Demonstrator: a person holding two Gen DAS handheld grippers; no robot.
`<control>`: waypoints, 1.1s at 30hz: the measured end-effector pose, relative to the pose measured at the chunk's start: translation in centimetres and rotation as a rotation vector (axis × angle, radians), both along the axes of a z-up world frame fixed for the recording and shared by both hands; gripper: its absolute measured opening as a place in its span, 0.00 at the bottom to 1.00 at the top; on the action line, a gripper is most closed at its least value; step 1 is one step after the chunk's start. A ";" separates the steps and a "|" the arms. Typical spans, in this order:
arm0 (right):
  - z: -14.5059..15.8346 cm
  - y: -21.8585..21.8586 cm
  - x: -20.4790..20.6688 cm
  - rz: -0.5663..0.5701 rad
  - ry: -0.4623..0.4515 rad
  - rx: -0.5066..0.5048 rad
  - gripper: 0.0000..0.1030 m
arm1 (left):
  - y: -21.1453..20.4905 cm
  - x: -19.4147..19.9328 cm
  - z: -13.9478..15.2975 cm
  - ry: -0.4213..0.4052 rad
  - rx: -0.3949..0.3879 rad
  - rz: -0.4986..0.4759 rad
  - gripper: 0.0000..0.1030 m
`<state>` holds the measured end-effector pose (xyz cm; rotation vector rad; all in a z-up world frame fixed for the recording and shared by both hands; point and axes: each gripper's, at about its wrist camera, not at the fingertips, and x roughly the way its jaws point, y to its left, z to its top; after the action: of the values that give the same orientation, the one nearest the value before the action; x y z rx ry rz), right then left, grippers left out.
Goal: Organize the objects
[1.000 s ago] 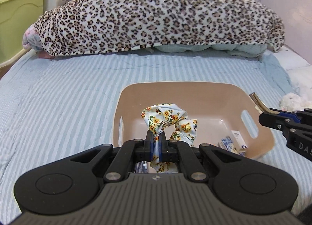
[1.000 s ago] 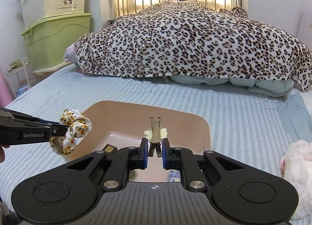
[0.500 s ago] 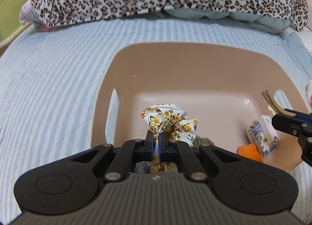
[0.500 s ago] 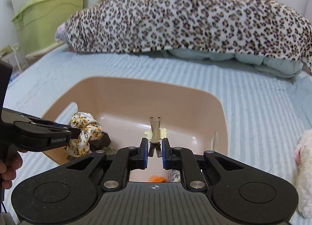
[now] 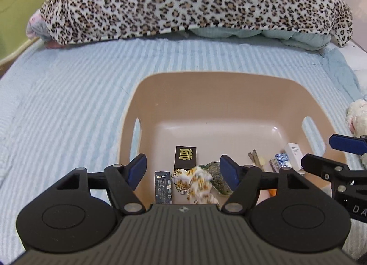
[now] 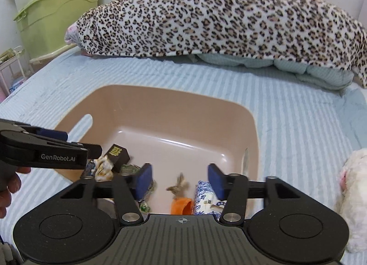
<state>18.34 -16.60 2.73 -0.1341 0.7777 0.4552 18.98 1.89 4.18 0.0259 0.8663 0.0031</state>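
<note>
A beige plastic basket (image 5: 206, 86) (image 6: 160, 102) sits on the striped bed. My left gripper (image 5: 182, 168) is open above its near side; the floral scrunchie (image 5: 195, 182) lies blurred in the basket below it, also in the right wrist view (image 6: 104, 168). My right gripper (image 6: 179, 177) is open over the basket; the brown hair clip (image 6: 179, 188) is blurred below it, free of the fingers, and shows in the left wrist view (image 5: 254, 157). A black box (image 5: 185, 157), a dark packet (image 5: 163, 187), a blue-white box (image 6: 204, 196) and an orange item (image 6: 181, 205) lie in the basket.
A leopard-print blanket (image 5: 183, 5) is heaped across the far side of the bed. A white plush toy (image 6: 353, 196) lies to the right of the basket. Green storage bins (image 6: 55, 10) stand at the far left beside the bed.
Both grippers have opened. The scrunchie has dropped from the left gripper into the basket, and the hair clip has dropped from the right gripper into the basket.
</note>
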 end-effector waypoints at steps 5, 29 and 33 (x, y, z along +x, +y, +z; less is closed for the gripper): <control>1.7 -0.8 -1.6 -0.002 -0.009 0.006 0.75 | -0.2 -1.9 1.9 -0.023 0.010 -0.001 0.75; 4.3 -3.8 -11.1 -0.061 -0.010 -0.006 0.89 | -0.2 -12.6 3.8 -0.014 -0.006 -0.019 0.77; 4.4 -4.3 -12.5 -0.077 0.003 0.012 0.91 | -0.1 -14.4 4.1 -0.023 -0.011 -0.009 0.78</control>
<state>5.85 -20.88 7.17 -0.0914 0.7805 0.3870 4.53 1.81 8.29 0.0198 0.8433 -0.0094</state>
